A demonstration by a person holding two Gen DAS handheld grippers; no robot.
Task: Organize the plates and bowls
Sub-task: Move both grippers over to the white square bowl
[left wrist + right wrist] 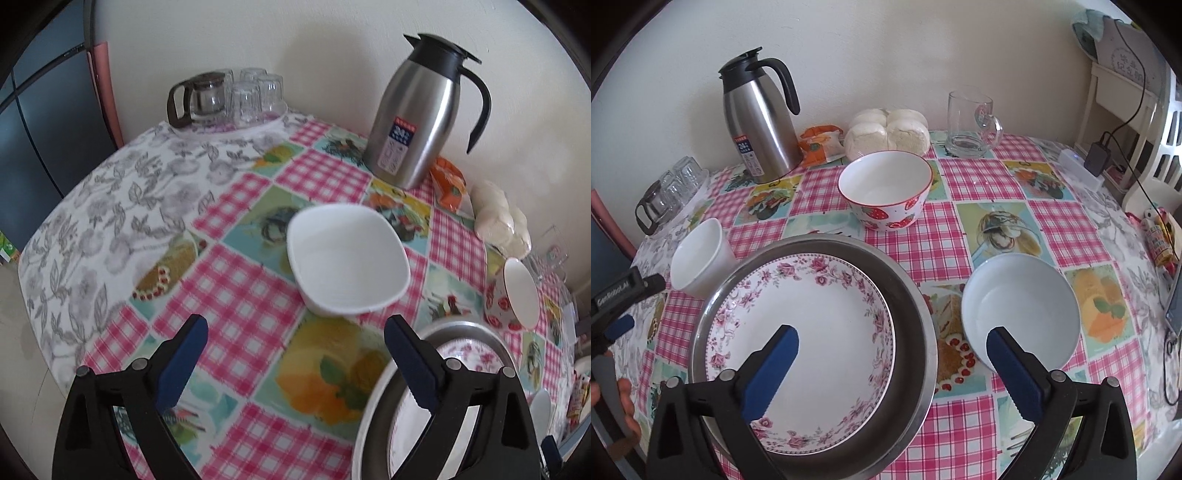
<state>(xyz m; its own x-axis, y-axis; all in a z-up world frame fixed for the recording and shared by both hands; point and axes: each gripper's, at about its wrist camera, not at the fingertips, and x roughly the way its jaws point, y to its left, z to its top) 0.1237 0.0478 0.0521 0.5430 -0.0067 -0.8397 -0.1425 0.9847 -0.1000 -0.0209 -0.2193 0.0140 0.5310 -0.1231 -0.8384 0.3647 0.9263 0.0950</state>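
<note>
In the left wrist view, my left gripper (297, 325) is open and holds nothing. It hangs over the tablecloth, just short of a white square bowl (347, 258). Its right finger overlaps the steel tray (454, 328). In the right wrist view, my right gripper (894, 334) is also open, above the steel tray (916, 280). A floral plate (812, 295) lies in that tray. A strawberry bowl (886, 184) stands behind the tray and a pale round bowl (1019, 306) to its right. The white square bowl (701, 254) sits left of the tray.
A steel jug (761, 122), an orange packet (820, 147), bagged buns (886, 129) and a glass mug (971, 122) line the wall side. Upturned glasses and a glass pot (229, 96) stand at the far left corner. Cables and a charger (1097, 155) crowd the right edge.
</note>
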